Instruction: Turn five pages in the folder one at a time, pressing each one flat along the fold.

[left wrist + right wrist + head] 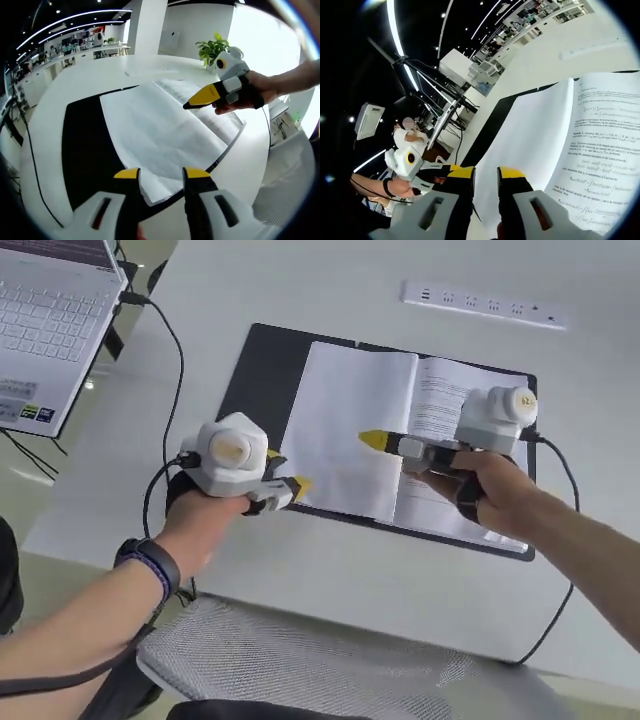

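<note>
Folder (258,375) lies open on the white table (300,280). Left gripper (161,173) at its near edge, right gripper (486,172) over the blank page (345,410), both jaws slightly apart, empty. Printed page's (450,400) text is unreadable.

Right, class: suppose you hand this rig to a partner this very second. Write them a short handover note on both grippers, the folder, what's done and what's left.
Left gripper: open, empty, at the near corner of the turned page.
Right gripper: tips over that page beside the fold, jaws close together; whether fully shut is unclear.
Folder: open on the table, blank-backed page turned left, printed page on the right.
Done: a page is over; the count cannot be told.
Left: press the fold, finish the five.
</note>
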`<act>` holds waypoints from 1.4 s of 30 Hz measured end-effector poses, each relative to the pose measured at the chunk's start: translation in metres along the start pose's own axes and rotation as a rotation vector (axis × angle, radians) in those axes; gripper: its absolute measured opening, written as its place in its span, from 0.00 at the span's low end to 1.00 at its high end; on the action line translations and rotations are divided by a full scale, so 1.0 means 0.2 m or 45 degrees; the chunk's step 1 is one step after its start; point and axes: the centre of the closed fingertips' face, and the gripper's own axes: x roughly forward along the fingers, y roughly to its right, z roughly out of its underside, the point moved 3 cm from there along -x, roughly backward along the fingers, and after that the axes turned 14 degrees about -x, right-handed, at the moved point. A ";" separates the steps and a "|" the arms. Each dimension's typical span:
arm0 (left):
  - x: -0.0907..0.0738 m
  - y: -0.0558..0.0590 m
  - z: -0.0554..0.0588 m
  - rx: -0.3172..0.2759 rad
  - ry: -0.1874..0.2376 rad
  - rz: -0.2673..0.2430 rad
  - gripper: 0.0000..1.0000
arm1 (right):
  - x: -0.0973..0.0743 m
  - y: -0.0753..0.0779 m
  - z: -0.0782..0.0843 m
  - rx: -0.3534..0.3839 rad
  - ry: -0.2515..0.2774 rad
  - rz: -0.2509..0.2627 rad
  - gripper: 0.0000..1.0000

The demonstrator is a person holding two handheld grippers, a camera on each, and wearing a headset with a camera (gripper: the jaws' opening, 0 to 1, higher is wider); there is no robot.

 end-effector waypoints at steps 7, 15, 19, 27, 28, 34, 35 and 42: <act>0.03 -0.02 0.06 0.023 -0.047 -0.024 0.31 | -0.06 0.04 0.04 0.021 0.010 0.028 0.14; 0.02 -0.01 0.07 0.075 -0.053 -0.043 0.30 | -0.08 0.07 0.05 0.037 0.024 0.037 0.12; 0.02 -0.01 0.07 0.073 -0.053 -0.046 0.31 | -0.08 0.11 0.03 0.039 0.021 0.042 0.11; 0.02 -0.01 0.07 0.051 -0.049 -0.041 0.31 | -0.08 0.21 -0.03 0.045 0.028 0.063 0.10; 0.02 -0.02 0.07 0.043 -0.047 -0.041 0.31 | -0.07 0.23 -0.04 0.050 0.032 0.067 0.10; 0.02 -0.02 0.07 0.029 -0.046 -0.041 0.31 | -0.04 0.33 -0.09 0.068 0.045 0.084 0.07; 0.02 -0.02 0.07 0.028 -0.046 -0.041 0.31 | -0.03 0.34 -0.08 0.080 0.052 0.089 0.07; 0.03 -0.02 0.06 0.038 -0.059 -0.043 0.30 | -0.02 0.40 -0.05 0.120 0.044 0.110 0.04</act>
